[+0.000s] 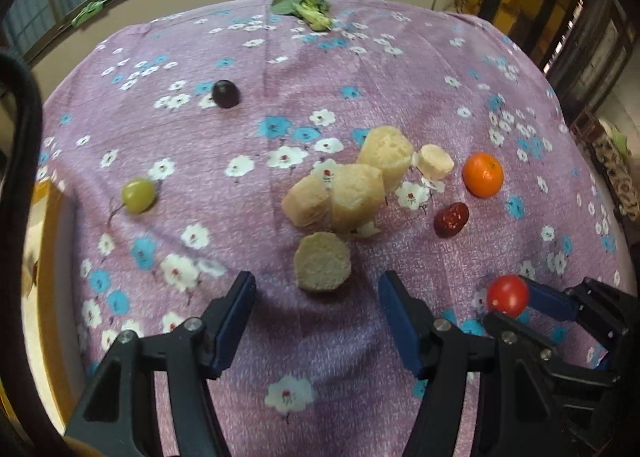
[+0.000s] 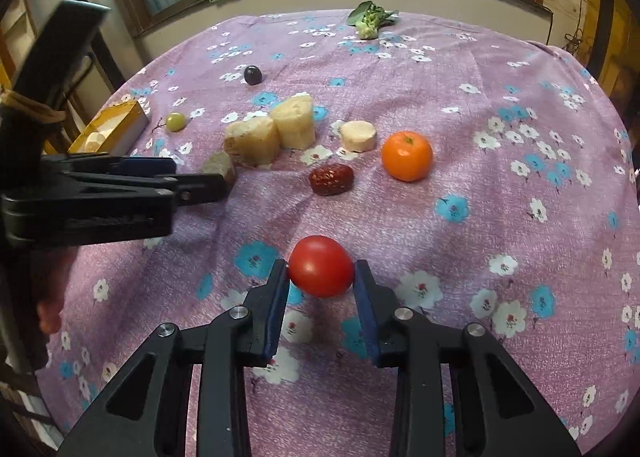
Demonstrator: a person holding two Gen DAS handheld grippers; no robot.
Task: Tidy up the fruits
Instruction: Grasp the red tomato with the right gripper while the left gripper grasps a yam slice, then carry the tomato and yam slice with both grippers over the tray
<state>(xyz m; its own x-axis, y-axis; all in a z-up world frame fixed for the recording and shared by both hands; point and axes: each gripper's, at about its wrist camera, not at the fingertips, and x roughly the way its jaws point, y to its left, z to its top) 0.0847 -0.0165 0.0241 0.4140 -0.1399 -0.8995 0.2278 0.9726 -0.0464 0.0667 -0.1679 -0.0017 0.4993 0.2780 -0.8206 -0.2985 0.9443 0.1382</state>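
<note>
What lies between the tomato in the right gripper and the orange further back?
Only bare flowered cloth; the red date sits just left of that line between tomato and orange, seen in the right wrist view.

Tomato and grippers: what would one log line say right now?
right gripper: shut on tomato | left gripper: open, above pale cut piece | orange: on cloth

Pale cut chunks [image 1: 352,193]: you have five
Red tomato [image 2: 321,265]: one
Orange [image 2: 407,155]: one
Red date [image 2: 331,179]: one
Green grape [image 1: 138,195]: one
Dark grape [image 1: 225,93]: one
Leafy green [image 1: 306,7]: one
Yellow box [image 2: 116,125]: one
</note>
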